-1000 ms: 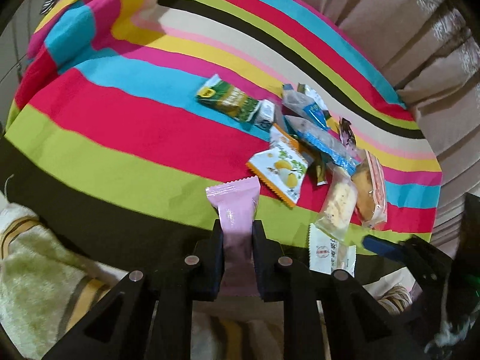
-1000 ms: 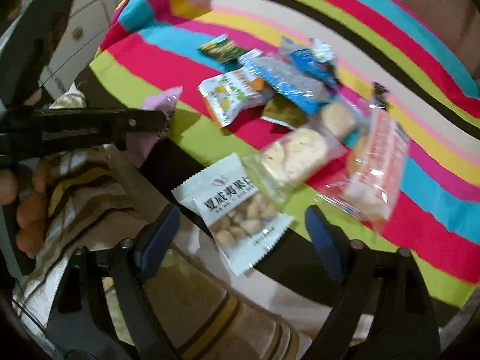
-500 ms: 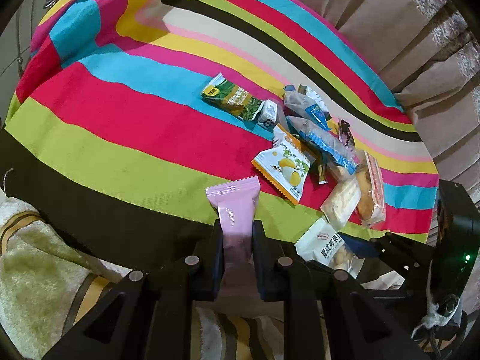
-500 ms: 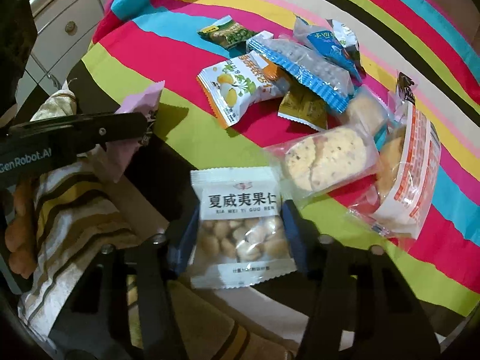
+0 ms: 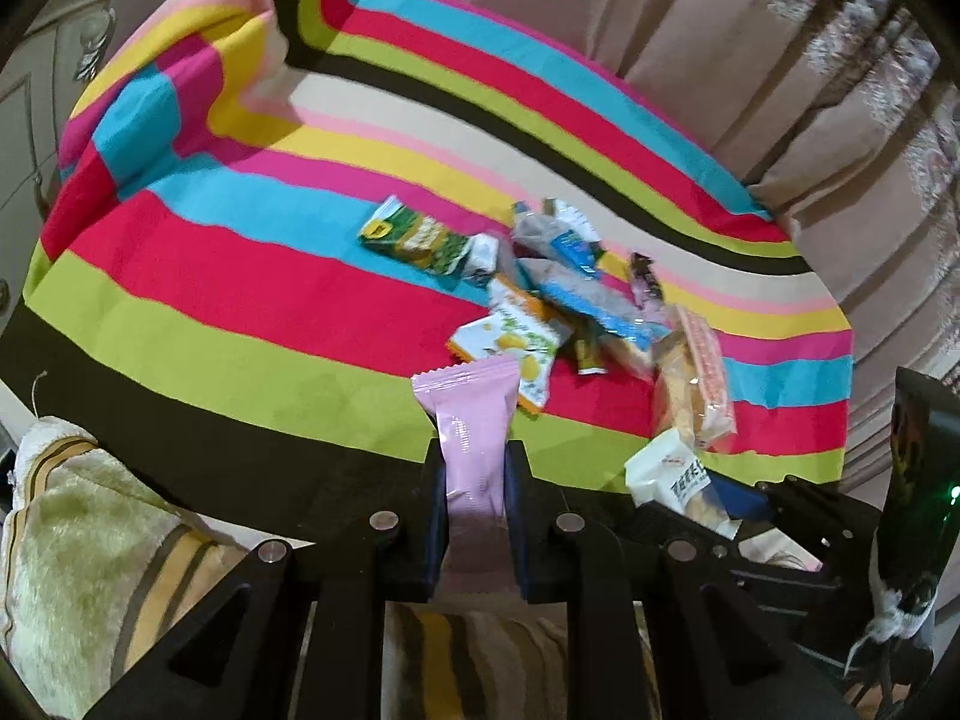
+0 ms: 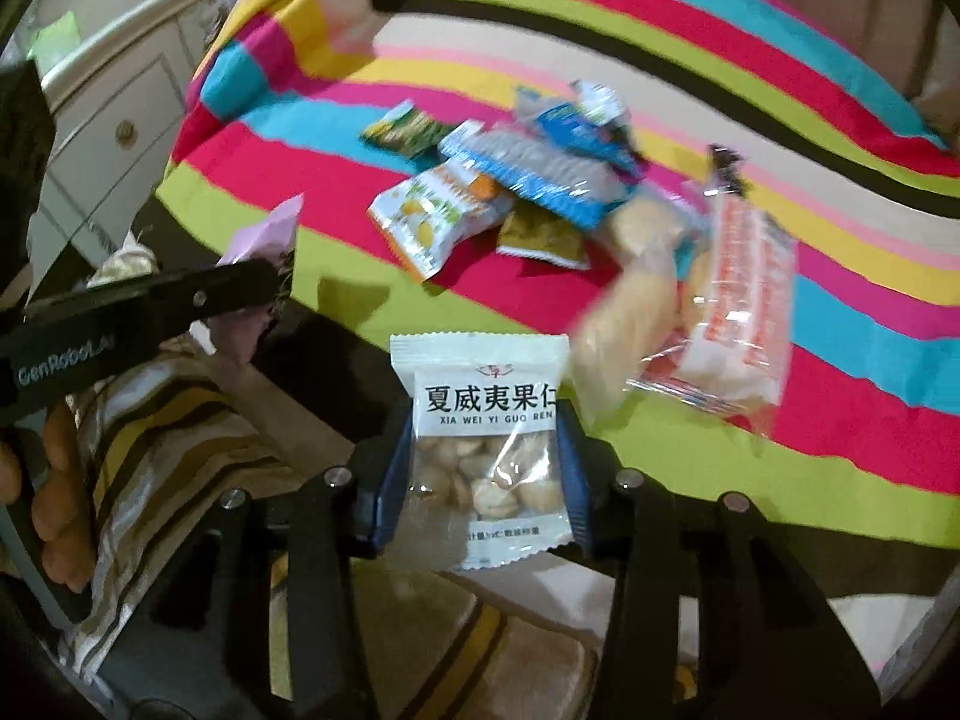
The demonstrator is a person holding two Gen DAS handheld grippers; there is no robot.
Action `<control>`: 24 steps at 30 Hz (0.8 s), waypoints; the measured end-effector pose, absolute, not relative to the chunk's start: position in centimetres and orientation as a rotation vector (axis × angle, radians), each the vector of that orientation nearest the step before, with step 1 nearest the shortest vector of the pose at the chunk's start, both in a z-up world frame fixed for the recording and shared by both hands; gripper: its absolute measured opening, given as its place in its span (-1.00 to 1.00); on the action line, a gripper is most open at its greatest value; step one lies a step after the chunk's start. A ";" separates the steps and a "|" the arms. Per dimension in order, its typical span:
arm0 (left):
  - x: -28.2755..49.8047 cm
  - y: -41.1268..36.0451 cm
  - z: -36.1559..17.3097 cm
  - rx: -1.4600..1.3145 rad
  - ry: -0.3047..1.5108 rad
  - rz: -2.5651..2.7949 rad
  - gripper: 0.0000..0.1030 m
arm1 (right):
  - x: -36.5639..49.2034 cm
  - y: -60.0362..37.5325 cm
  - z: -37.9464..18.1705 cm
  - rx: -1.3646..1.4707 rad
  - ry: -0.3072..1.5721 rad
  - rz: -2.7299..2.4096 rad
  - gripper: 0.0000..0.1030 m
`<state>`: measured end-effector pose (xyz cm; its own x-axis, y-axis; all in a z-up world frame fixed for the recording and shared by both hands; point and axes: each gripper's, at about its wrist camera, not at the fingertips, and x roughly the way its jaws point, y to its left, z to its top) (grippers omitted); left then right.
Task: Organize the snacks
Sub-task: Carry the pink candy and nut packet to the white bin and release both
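Pink wrapper [image 5: 474,426] is clamped in the left claw [image 5: 474,480], jaws nearly closed on it, packet sticking up at bottom centre of the left view. Right claw [image 6: 486,468] has just been closing and now pinches the white nut packet [image 6: 486,450] between its blue pads, bottom centre of the right view. Remaining snack pile [image 6: 540,198] sits mid-frame on the striped bedspread [image 5: 240,300], green packet [image 5: 414,237] at its left edge. Looks like pick step done on both sides, sorting barely started. Next move probably: carry both packets to a drop spot; none is visible, so pick clear bedspread left of the pile.
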<state>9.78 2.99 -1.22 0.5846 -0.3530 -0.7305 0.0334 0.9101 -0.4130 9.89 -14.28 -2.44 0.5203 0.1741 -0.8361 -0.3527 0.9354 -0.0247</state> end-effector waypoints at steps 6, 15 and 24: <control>8.7 1.2 0.2 -0.349 0.892 -0.279 -0.65 | 8.5 -16.2 -0.3 -0.136 0.922 0.260 -0.07; 7.0 -3.0 2.0 -0.289 0.857 -0.379 -0.65 | 5.8 -20.9 0.8 -0.022 0.883 0.177 -0.07; 5.5 -7.3 3.1 -0.248 0.836 -0.508 -0.65 | 3.2 -25.5 1.6 0.058 0.854 0.103 -0.07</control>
